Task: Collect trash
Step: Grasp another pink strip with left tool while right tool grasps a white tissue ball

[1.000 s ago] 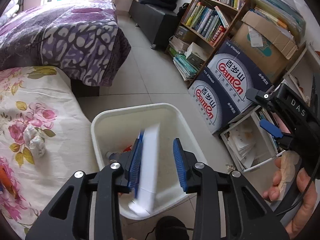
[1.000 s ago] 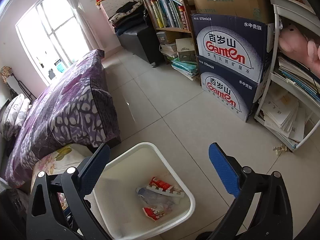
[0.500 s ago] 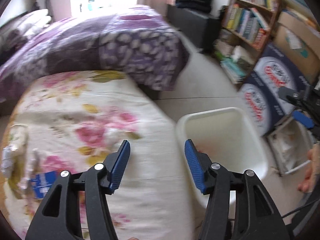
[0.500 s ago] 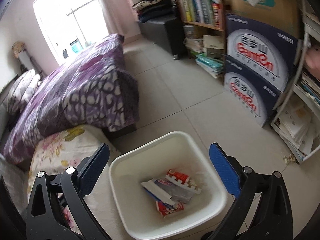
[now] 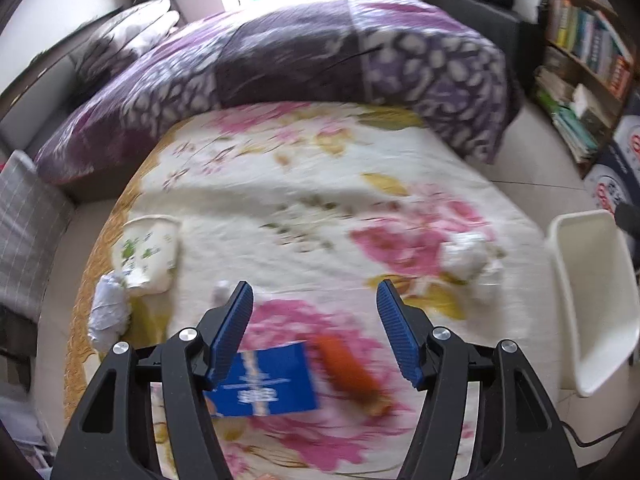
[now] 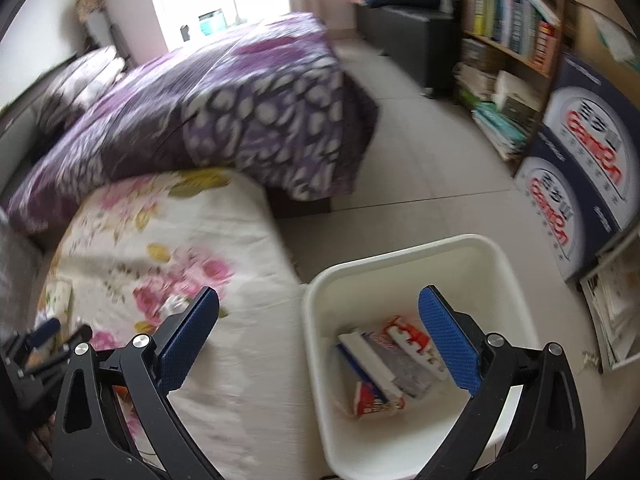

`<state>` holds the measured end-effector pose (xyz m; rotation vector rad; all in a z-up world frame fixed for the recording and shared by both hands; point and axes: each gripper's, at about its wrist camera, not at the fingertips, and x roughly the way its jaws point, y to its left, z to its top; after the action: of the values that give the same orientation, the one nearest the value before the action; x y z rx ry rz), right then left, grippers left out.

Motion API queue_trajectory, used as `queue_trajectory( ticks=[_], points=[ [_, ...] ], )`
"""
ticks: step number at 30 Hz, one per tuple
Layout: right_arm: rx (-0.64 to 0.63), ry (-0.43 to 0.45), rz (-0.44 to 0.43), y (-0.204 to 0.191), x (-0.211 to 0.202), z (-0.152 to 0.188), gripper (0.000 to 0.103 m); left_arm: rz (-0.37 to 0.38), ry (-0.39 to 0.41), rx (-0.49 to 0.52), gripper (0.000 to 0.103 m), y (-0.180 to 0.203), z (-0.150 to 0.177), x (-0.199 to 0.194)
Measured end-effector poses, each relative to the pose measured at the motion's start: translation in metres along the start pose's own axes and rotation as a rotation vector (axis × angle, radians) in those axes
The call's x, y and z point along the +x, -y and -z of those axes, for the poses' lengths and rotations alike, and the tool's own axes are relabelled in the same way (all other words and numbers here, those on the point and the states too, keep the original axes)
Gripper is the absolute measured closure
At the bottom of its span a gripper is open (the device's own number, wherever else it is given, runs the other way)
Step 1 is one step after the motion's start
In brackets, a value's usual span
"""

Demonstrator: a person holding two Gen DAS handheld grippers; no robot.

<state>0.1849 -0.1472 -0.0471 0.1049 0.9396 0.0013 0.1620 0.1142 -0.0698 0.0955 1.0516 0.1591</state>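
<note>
- Your left gripper hangs over the floral bedspread, tilted down, fingers spread wide w/ nothing between them.
- Just under its tips: a blue packet below the left finger, touching it in view; an orange wrapper beside it, both blurred.
- 1 s ago that gripper was over the bin w/ a white-and-blue box slipping out between the pads; at 0.5 s it was already empty and swinging to the bed. Now it looks squarely at the trash on the bed.
- Further left on the bedspread: a paper cup on its side w/ a crumpled white wad touching its base end. Off right, a crumpled tissue near the bed edge.
- White bin sits at the right edge in the left cam, on the floor just beside the bed.
- Your right gripper hovers above the bin, released, pads wide apart, holding nothing; pose roughly same as 0.5 s ago, view panned a bit left.
- In the bin: the dropped white-and-blue box lies among red-and-white wrappers and a grey pouch. 1 s ago that box wasn't in there.
- Beyond: purple quilt across the far bed, bookshelf and blue Ganten cartons at right.
</note>
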Motion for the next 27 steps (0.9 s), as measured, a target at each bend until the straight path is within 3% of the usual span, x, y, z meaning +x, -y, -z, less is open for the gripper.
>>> queue_trajectory(
  ticks=[7, 18, 23, 25, 26, 27],
  points=[
    [-0.129, -0.107, -0.061, -0.052, 0.035, 0.012, 0.007, -0.044, -0.09, -0.015, 0.04, -0.04, 0.004, 0.035],
    [-0.258, -0.198, -0.158, -0.106, 0.076, 0.032, 0.008, 0.025, -0.185, -0.072, 0.04, -0.078, 0.011, 0.065],
    [-0.26, -0.247, -0.206, -0.117, 0.089, 0.039, 0.047, 0.043, -0.236, -0.098, 0.053, -0.09, 0.017, 0.077],
    [-0.264, -0.249, -0.199, -0.12, 0.091, 0.04, 0.056, 0.062, -0.239, -0.107, 0.057, -0.094, 0.02, 0.078],
    [-0.267, -0.242, -0.195, -0.121, 0.091, 0.041, 0.065, 0.063, -0.238, -0.11, 0.064, -0.095, 0.021, 0.078],
    [-0.271, -0.234, -0.196, -0.123, 0.091, 0.041, 0.066, 0.064, -0.238, -0.113, 0.067, -0.097, 0.022, 0.077]
  ],
)
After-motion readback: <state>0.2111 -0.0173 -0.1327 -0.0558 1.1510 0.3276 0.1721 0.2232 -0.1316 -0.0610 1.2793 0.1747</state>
